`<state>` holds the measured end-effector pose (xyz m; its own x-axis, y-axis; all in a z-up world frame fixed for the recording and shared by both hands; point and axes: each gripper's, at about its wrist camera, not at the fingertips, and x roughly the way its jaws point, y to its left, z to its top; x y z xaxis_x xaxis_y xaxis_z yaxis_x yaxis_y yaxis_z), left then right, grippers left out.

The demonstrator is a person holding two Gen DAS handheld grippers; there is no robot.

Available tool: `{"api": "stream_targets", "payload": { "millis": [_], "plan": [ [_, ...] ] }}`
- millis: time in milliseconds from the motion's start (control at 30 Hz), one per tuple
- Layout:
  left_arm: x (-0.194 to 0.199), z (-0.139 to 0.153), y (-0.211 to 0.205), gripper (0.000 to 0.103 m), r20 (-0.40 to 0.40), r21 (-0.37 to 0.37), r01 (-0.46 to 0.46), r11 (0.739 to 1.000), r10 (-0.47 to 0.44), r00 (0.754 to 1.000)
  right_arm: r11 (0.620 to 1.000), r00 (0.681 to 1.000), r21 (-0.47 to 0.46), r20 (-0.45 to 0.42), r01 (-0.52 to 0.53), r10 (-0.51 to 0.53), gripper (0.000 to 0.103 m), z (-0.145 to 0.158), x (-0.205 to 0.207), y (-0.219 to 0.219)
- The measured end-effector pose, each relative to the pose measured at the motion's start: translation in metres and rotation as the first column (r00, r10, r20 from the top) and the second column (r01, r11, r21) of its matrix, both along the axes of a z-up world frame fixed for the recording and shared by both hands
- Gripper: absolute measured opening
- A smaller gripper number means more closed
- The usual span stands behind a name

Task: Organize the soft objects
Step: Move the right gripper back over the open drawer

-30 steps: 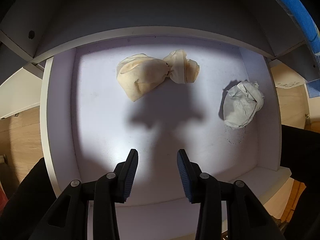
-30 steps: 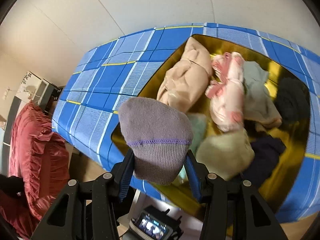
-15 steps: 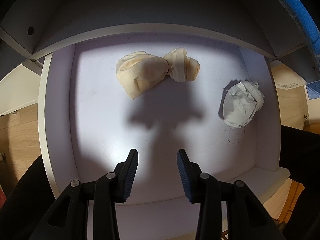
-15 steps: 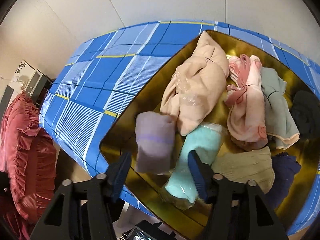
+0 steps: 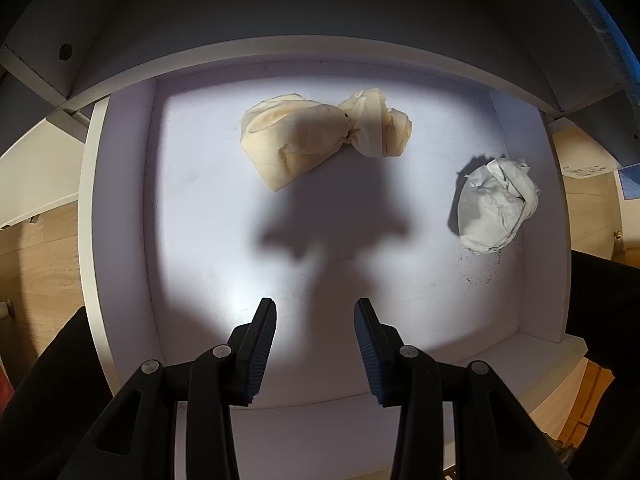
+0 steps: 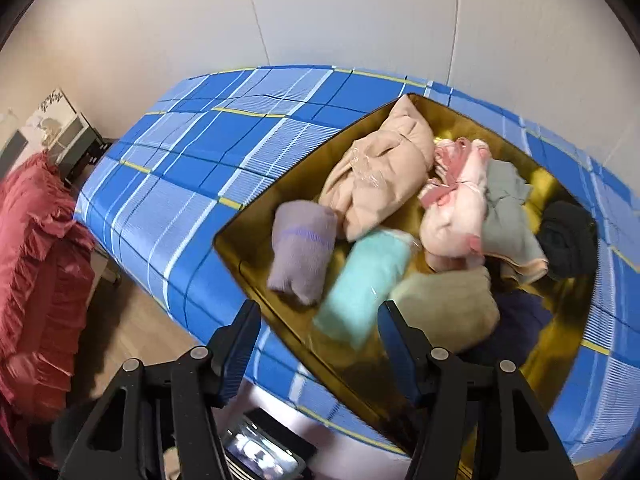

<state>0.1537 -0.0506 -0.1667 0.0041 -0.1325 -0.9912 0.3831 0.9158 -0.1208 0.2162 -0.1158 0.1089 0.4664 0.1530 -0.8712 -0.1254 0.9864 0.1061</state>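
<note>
Black-framed right hand-held gripper [image 6: 318, 320] stands released, nothing between its blue pads. Just beyond it, the purple sock roll [image 6: 302, 250] lies in the gold box [image 6: 256, 268] on the blue plaid bed [image 6: 192, 168], touching a mint roll [image 6: 364, 280]. Left hand-held gripper [image 5: 315, 316] hangs parted and empty over a white drawer [image 5: 120, 240] holding a cream bundle [image 5: 320, 140] and, well apart, a white bundle [image 5: 496, 208].

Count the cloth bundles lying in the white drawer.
2. A cream bundle lies near the drawer's back, about centred; a white bundle lies beside the right wall. Nothing seems hidden, though the front edge is cut off.
</note>
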Motion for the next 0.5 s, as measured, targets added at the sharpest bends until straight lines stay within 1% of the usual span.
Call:
{"api": "stream_targets", "payload": {
  "millis": [100, 267, 500],
  "plan": [
    [0.001, -0.002, 0.001, 0.040, 0.000, 0.009, -0.005, 1.000, 0.005, 1.000, 1.000, 1.000, -0.014, 0.012, -0.004, 0.004, 0.062, 0.002, -0.019, -0.006],
    [0.001, -0.006, 0.003, 0.040, 0.012, 0.029, -0.007, 1.000, 0.007, 1.000, 1.000, 1.000, 0.001, 0.017, 0.012, -0.012, 0.062, 0.003, -0.047, -0.022],
    [-0.001, -0.011, 0.003, 0.040, 0.002, 0.043, -0.007, 0.999, 0.007, 1.000, 1.000, 1.000, -0.011, 0.004, 0.029, -0.029, 0.062, -0.004, -0.085, -0.045]
  ]
}}
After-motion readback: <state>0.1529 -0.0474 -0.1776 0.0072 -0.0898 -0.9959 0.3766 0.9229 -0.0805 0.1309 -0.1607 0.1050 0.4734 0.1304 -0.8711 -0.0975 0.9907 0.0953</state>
